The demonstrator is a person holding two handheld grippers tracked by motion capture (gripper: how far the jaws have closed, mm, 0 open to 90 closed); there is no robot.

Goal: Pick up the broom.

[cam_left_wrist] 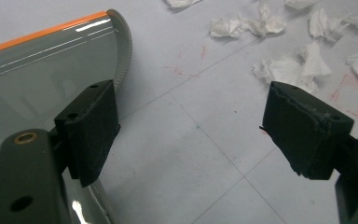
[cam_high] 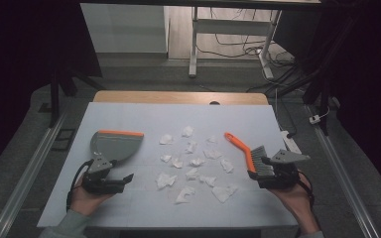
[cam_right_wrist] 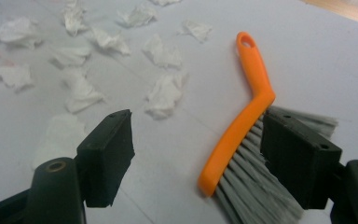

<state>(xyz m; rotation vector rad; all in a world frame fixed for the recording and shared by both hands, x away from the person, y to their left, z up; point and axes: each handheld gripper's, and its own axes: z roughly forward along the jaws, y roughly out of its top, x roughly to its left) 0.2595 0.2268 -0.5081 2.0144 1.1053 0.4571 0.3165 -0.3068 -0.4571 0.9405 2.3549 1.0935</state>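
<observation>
Both pairs of jaws stand wide apart with nothing between them: the left gripper (cam_high: 113, 179), held in the person's left hand (cam_high: 87, 197) at the near left of the table (cam_high: 129, 218), and the right gripper (cam_high: 269, 173), in the right hand (cam_high: 293, 197) at the near right. Just beyond the left gripper lies a grey dustpan (cam_high: 113, 144) with an orange lip, beside one pad (cam_left_wrist: 91, 130); just beyond the right lies an orange-handled brush (cam_high: 248, 153) with grey bristles, handle pointing away, bristles near one pad (cam_right_wrist: 298, 156). Between them and farther out, crumpled white paper scraps (cam_high: 193, 166) are scattered across the middle of the white tabletop.
</observation>
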